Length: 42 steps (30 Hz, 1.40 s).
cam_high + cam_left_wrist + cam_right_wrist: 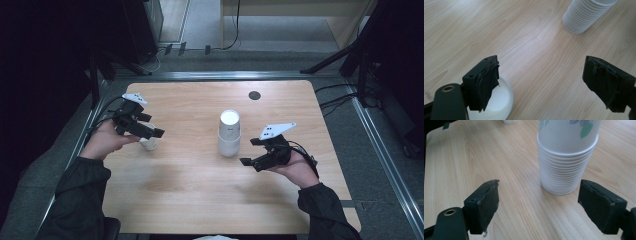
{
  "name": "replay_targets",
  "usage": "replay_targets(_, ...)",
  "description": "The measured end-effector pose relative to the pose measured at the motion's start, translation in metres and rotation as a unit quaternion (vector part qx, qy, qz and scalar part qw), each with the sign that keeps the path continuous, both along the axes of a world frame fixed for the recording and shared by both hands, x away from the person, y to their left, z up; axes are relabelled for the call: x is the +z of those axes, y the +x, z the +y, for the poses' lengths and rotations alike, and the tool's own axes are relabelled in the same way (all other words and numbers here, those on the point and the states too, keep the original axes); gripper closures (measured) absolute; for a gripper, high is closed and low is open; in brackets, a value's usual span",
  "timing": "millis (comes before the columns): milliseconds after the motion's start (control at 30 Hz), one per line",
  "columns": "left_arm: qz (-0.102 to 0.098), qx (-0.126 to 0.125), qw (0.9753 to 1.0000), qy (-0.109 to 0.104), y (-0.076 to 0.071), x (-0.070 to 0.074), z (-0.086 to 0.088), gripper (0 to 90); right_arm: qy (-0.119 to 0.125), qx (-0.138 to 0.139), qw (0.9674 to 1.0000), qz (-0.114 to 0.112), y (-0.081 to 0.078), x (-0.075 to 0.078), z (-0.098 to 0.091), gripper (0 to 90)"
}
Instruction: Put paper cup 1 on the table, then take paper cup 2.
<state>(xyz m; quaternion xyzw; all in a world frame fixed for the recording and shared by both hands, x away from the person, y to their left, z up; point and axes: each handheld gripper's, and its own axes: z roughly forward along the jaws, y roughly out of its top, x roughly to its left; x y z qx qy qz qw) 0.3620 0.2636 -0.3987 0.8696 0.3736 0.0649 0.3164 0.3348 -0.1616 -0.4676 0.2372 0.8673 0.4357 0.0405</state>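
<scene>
Two wide-open, empty grippers: the left gripper [150, 131] hangs just above a single white paper cup [499, 103] (upright, mouth up) at the wooden table's [190, 200] left, while the right gripper [248, 151], nearer, faces the tall upright stack of white paper cups [229, 133].

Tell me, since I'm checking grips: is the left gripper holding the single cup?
No: the left gripper's jaws stand wide open above the single cup.

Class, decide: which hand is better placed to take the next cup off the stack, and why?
Right. The right gripper faces the cup stack close by, fingers open. The left gripper sits over the single cup, farther from the stack.
</scene>
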Motion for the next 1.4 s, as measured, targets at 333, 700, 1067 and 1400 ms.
replay_targets(333,-0.008,-0.03,0.9995,-0.006,-0.007,-0.008,-0.027,14.0,0.022,-0.023,0.9994,0.012,0.005,0.008,-0.007,17.5)
replay_targets(700,-0.014,-0.057,0.9981,-0.016,-0.021,-0.018,-0.051,14.1,0.023,-0.022,0.9988,0.036,0.013,0.013,-0.009,20.1)
replay_targets(1067,-0.005,-0.075,0.9965,-0.036,-0.031,-0.036,-0.071,14.3,0.012,0.014,0.9997,0.013,0.028,0.034,-0.018,24.5)
replay_targets(1400,0.004,-0.09,0.9952,-0.037,-0.046,-0.048,-0.084,14.4,-0.047,0.057,0.9973,0.0,0.045,0.062,-0.001,25.6)
